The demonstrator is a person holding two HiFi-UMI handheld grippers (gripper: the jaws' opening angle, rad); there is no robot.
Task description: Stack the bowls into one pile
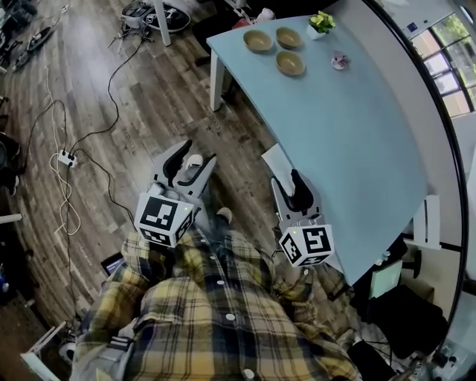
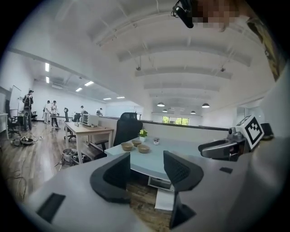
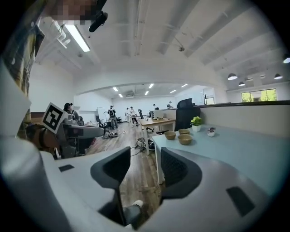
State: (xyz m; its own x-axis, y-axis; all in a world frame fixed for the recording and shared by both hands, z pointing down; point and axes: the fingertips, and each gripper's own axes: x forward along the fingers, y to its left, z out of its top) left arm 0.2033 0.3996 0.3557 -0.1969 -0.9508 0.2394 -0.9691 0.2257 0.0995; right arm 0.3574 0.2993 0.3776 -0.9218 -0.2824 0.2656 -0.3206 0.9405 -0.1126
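Three tan bowls stand apart from one another at the far end of the pale blue table (image 1: 357,134): one at the left (image 1: 257,40), one behind (image 1: 288,37), one nearer (image 1: 290,63). The left gripper view shows them small and far off (image 2: 144,148), and so does the right gripper view (image 3: 185,139). My left gripper (image 1: 187,160) is open and empty, held over the wooden floor beside the table. The right gripper (image 1: 290,186) hangs open and empty at the table's near corner. Both are far short of the bowls. Each gripper's own view shows its jaws spread with nothing between them, the left (image 2: 147,172) and the right (image 3: 145,170).
A small potted plant (image 1: 321,22) and a little ornament (image 1: 340,59) stand by the bowls. Cables and a power strip (image 1: 67,158) lie on the floor to the left. A black office chair (image 2: 127,128) and a wooden desk (image 2: 88,131) stand beyond the table, with people far off.
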